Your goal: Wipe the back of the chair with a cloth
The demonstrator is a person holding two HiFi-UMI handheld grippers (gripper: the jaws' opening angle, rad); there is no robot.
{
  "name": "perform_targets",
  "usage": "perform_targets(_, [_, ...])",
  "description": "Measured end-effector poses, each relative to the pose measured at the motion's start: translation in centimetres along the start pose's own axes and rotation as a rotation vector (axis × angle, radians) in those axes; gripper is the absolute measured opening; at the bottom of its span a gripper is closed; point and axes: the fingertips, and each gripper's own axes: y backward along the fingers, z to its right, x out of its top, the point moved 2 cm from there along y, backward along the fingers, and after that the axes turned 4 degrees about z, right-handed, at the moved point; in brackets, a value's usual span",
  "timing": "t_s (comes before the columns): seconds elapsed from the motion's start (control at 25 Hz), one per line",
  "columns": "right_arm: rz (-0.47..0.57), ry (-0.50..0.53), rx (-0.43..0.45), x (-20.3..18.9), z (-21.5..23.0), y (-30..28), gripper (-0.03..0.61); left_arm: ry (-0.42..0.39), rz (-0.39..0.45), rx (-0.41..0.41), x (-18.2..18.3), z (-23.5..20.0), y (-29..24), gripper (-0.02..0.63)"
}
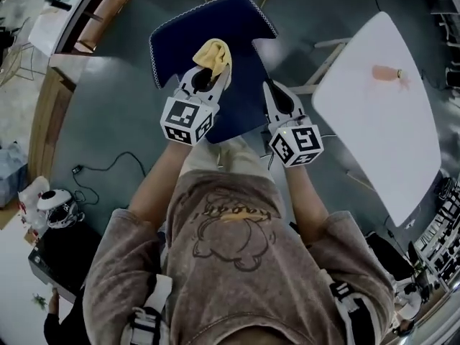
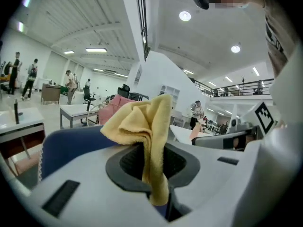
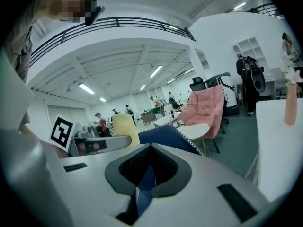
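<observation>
In the head view a dark blue chair (image 1: 215, 20) stands in front of me, its back toward my hands. My left gripper (image 1: 210, 69) is shut on a yellow cloth (image 1: 213, 52), which bunches up past the fingertips over the chair's back. The left gripper view shows the cloth (image 2: 142, 122) pinched between the jaws of the left gripper (image 2: 158, 176), with the blue chair (image 2: 71, 143) behind it. My right gripper (image 1: 267, 86) sits at the chair's right edge. In the right gripper view that gripper (image 3: 144, 178) is shut on the blue chair back (image 3: 165, 135).
A white table (image 1: 388, 142) stands to the right with a pink object (image 1: 388, 72) on it. Wooden furniture (image 1: 50, 113) lies to the left, along with a floor cable (image 1: 100, 169) and a helmet (image 1: 57, 207). A pink chair (image 3: 208, 105) stands beyond.
</observation>
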Motion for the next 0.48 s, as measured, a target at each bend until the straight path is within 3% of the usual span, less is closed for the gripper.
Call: perform_targets(0.48, [0.041, 0.088, 0.110, 6.3, -5.6, 3.5, 0.025, -0.011, 0.047, 0.032, 8.3, 2.8, 9.2, 0.057])
